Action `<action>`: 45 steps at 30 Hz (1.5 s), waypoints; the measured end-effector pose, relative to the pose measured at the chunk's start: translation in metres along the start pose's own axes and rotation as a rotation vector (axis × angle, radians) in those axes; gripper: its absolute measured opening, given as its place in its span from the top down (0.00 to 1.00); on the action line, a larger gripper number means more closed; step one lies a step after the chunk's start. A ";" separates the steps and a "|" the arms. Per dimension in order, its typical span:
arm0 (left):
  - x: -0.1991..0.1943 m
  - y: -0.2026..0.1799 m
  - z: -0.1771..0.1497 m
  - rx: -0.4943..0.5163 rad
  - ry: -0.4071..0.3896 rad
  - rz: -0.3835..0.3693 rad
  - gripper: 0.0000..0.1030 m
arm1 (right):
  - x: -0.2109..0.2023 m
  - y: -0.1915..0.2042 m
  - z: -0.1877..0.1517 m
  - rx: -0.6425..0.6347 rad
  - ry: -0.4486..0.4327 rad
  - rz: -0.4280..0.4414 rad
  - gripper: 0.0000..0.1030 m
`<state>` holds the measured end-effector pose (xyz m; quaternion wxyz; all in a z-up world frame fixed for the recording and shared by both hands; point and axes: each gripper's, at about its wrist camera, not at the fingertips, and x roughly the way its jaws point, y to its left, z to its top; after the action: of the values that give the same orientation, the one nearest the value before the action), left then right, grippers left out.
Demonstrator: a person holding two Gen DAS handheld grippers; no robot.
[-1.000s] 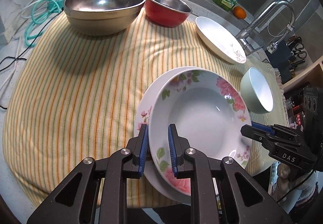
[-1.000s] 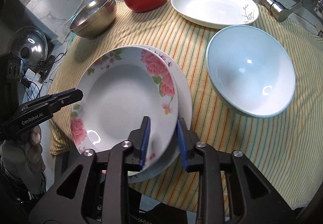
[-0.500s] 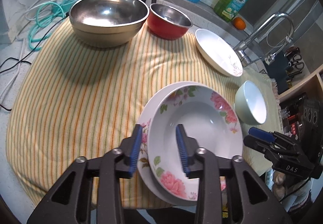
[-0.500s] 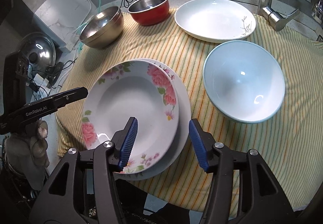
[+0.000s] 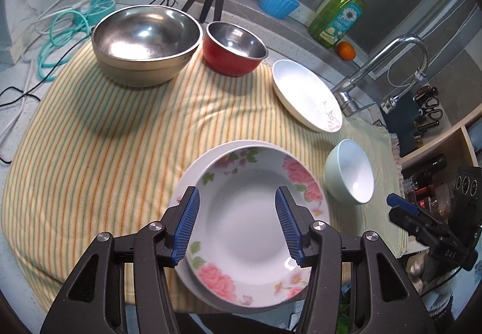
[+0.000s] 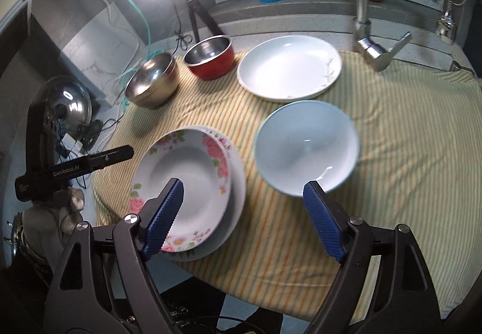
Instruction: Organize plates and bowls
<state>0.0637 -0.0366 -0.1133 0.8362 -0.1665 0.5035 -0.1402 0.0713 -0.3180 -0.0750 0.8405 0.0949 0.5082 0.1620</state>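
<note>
Two plates: floral plate (image 5: 253,213) nested on a plainer plate (image 5: 195,171), at the near edge of the cloth (image 5: 105,138); stacked to gather like with like.
Stack fit: slightly off-centre, lower rim showing on one side; seated flat enough to stay.
Left gripper (image 5: 238,225): above the floral plate, jaws just been opening, now spread with nothing pinched; pads clear of the rim, so plate let go.
Right gripper (image 6: 244,213): jaws just been opening, now spread very wide, holding nothing; one finger over the stack's edge, the other by the pale bowl (image 6: 307,147).
Pale bowl: just beside the stack, upright, apart from it; probably next to sort.
White plate (image 6: 289,65): farther back near the tap (image 5: 385,68), alone; likely belongs on the stack.
Steel bowl (image 5: 147,38), red bowl (image 5: 235,47): side by side at the far edge, not nested yet.
</note>
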 end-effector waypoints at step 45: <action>0.137 -0.069 0.122 0.095 0.092 -0.039 0.70 | 0.088 -0.143 0.128 0.122 0.002 -0.041 0.55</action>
<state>0.2296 -0.1371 -0.1404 0.8162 -0.1296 0.5309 -0.1876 0.2477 -0.4176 -0.1340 0.8356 0.1356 0.5201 0.1135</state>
